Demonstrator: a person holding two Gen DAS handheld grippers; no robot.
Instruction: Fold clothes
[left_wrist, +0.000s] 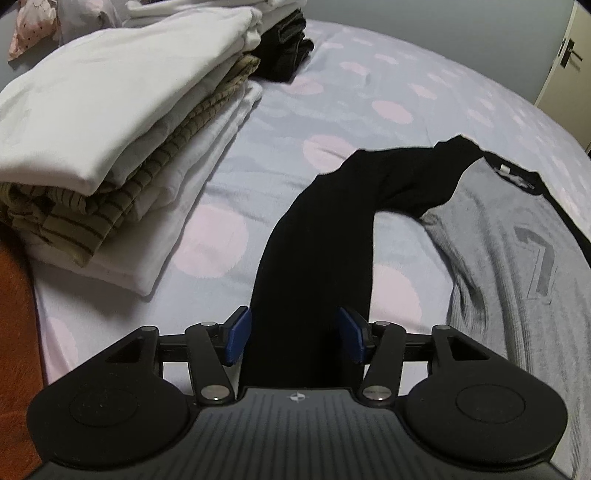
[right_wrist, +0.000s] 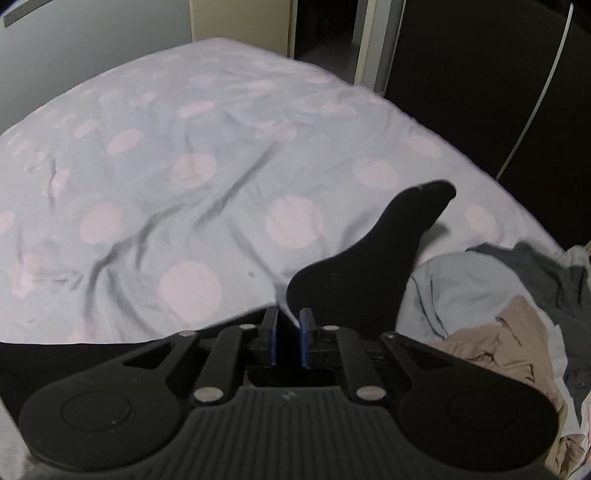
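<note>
A grey long-sleeved shirt (left_wrist: 517, 258) with black sleeves lies on the dotted bedsheet (left_wrist: 351, 74). Its black left sleeve (left_wrist: 314, 258) runs from the shoulder down between the blue pads of my left gripper (left_wrist: 293, 334), which stands open around it. In the right wrist view the other black sleeve (right_wrist: 369, 266) lies on the sheet (right_wrist: 184, 166), just beyond and right of my right gripper (right_wrist: 288, 332). That gripper's pads are close together with a thin gap, and whether they pinch any cloth is unclear.
A stack of folded white and olive striped clothes (left_wrist: 110, 129) sits at the left, with folded dark clothes (left_wrist: 288, 48) behind it. A heap of unfolded clothes (right_wrist: 517, 314) lies at the right. A door (left_wrist: 569, 55) and wardrobe (right_wrist: 480, 74) stand beyond the bed.
</note>
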